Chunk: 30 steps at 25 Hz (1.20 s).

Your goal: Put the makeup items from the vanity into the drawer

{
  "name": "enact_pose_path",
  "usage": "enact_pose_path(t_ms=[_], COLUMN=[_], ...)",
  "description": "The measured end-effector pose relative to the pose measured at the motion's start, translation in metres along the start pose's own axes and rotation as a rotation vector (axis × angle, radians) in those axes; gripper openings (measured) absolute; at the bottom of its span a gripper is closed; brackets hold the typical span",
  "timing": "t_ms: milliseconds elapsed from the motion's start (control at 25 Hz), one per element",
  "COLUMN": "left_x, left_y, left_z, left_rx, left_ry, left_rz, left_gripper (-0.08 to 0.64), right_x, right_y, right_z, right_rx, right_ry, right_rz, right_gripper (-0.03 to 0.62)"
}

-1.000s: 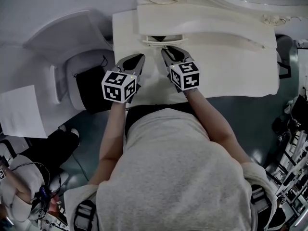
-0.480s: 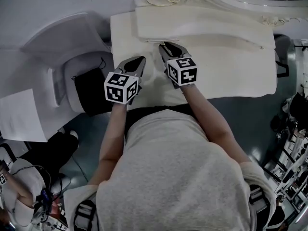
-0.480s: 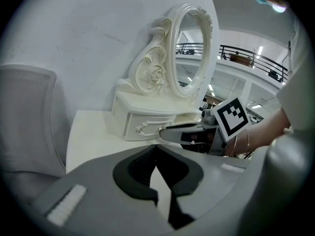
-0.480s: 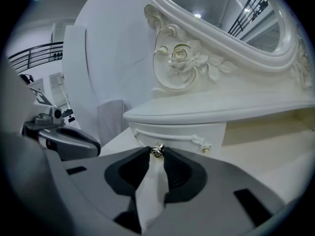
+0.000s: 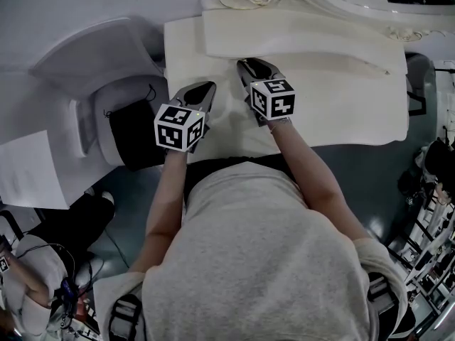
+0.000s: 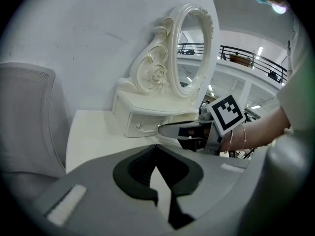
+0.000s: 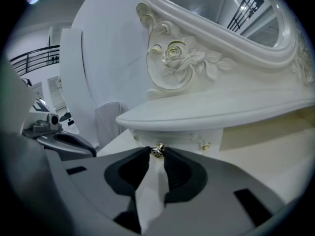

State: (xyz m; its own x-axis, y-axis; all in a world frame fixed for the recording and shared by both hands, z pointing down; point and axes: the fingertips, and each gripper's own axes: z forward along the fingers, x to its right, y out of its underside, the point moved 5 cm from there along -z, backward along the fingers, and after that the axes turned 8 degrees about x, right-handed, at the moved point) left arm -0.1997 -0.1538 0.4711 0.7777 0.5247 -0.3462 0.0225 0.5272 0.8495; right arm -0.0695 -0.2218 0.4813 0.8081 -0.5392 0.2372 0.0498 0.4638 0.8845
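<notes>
Right gripper view: the right gripper [image 7: 156, 155] pinches the gold knob [image 7: 157, 150] of the shut drawer [image 7: 184, 137] at twelve o'clock, hard, slick, probably best gripped behind its head, while the left gripper [image 6: 156, 150], clamped together empty, hovers at nine o'clock.

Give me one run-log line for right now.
right gripper: shut on knob | left gripper: shut, empty, above tabletop | drawer: closed

The small drawer [image 6: 144, 125], ajar a second ago, is now closed; the right gripper [image 5: 249, 65] has followed it in, pinching its gold knob [image 7: 157, 151].
</notes>
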Motion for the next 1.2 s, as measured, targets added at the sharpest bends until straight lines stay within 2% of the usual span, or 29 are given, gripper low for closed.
enact_pose_path(t_ms=[560,840,960,1200], left_x=[0.004,0.012,0.021,0.047], left_y=[-0.001,-0.005,-0.008,-0.019], left_z=[0.003,0.001,0.0,0.002], left_rx=[-0.004,0.027,0.047,0.107], left_ry=[0.028,-0.001,-0.012,0.035], left_rz=[0.002,0.015,0.013,-0.036], left_gripper=[0.009,0.009,0.009,0.009], right_x=[0.001,0.005,0.005,-0.003], right_y=[-0.001,-0.01,-0.019,-0.04], right_z=[-0.002,-0.021,-0.034,-0.068], right_rx=[-0.009,0.026,0.058,0.12], right_ry=[0.002,-0.019,-0.055,-0.175], right_rz=[0.054,0.037,0.031,0.004], right_gripper=[0.1,0.092,0.062,0.029])
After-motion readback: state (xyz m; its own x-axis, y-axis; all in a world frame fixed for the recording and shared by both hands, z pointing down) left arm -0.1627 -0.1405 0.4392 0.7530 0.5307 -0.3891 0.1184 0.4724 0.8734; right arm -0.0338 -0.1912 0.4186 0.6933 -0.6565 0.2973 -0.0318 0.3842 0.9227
